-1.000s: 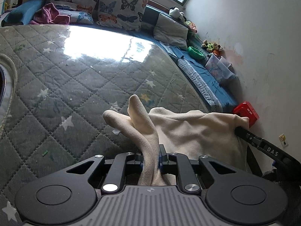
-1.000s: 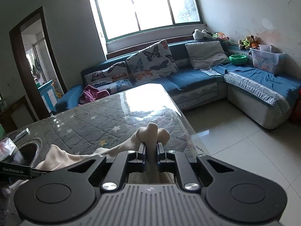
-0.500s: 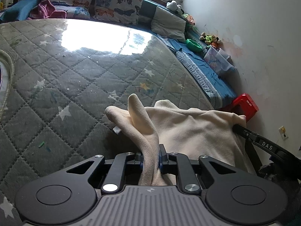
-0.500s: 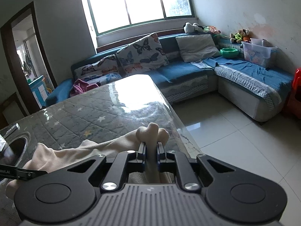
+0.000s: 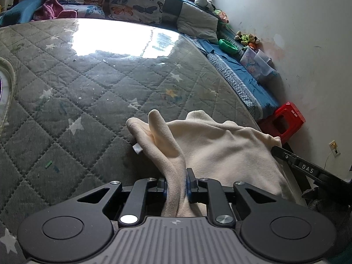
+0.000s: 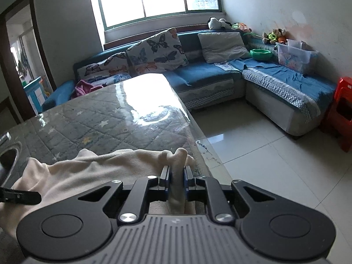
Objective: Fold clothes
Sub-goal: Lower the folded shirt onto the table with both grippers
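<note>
My left tongs (image 5: 176,183) are clenched on a bunched fold of the cream fleece garment (image 5: 222,151), the cloth pinched between both blue pads and rising in two soft peaks beyond them. My right tongs (image 6: 176,179) have another fold of the same garment (image 6: 92,169) between their pads, which press on it while the jaws are easing apart. The garment lies spread at the near right part of the grey quilted desk with white stars (image 5: 92,92), its right side close to the desk's edge, stretched between my two tongs. In the left view, my right tongs (image 5: 308,170) show as a black bar at the garment's right edge. Far behind stands a blue corner sofa (image 6: 204,77) with butterfly-print cushions (image 6: 160,50), and a red plastic stool (image 5: 283,122) sits on the floor at the right.
</note>
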`<state>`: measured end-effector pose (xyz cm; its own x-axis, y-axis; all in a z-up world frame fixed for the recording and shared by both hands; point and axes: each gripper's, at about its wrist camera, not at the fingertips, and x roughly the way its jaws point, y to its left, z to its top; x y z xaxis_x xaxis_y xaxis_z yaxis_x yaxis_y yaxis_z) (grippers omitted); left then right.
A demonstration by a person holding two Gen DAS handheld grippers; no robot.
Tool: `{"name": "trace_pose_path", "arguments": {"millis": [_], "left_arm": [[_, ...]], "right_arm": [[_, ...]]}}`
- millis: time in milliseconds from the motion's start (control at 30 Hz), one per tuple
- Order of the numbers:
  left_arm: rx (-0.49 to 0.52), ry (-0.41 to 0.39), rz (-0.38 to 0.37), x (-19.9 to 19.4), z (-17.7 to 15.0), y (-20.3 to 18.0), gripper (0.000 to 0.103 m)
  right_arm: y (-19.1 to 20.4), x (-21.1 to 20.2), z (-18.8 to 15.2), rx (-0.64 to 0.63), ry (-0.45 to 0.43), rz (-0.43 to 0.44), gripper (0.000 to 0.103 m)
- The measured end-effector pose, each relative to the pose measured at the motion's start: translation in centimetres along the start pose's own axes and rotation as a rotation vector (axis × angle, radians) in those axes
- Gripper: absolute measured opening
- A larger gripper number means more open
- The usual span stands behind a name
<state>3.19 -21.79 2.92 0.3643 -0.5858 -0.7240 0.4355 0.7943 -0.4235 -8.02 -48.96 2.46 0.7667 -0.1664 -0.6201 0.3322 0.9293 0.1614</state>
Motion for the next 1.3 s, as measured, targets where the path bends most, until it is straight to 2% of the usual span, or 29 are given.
{"name": "trace_pose_path", "arguments": {"millis": [267,400,467,600,667,767,933,1067,1300], "left_arm": [[0.014,-0.003,0.009,0.0,-0.1,0.2,0.017],[0.018,-0.007,0.018,-0.2,-0.2,0.3,0.017],[0.013,-0.008,0.024,-0.5,-0.2,0.4,0.021],[0.016,-0.014,0.039,-1.0,-0.2,0.5,0.027],[0.014,-0.022,0.053,-1.2,-0.2,0.6,0.035],[0.014,-0.034,0.076,-1.6,0.0,1.0,0.037],[-0.007,-0.054,0.105,-1.8,0.6,1.7,0.037],[-0.008,-0.065,0.117,-1.6,1.2,1.5,0.04],[0.001,-0.078,0.138,-0.5,2.1,1.1,0.041]], "right_arm": [[1.2,-0.1,0.0,-0.048,-0.017,-0.041,0.016],[2.3,-0.1,0.2,-0.073,-0.021,-0.019,0.021],[3.1,0.1,0.3,-0.092,-0.021,-0.004,0.026],[4.3,0.3,0.4,-0.11,-0.046,-0.029,0.028],[4.6,0.4,0.5,-0.112,-0.057,-0.031,0.029],[4.9,0.3,0.5,-0.121,-0.081,-0.069,0.029],[5.1,0.2,0.7,-0.119,-0.087,-0.034,0.029],[5.8,1.5,0.6,-0.127,-0.041,0.026,0.028],[6.6,4.1,0.6,-0.128,0.013,0.036,0.028]]}}
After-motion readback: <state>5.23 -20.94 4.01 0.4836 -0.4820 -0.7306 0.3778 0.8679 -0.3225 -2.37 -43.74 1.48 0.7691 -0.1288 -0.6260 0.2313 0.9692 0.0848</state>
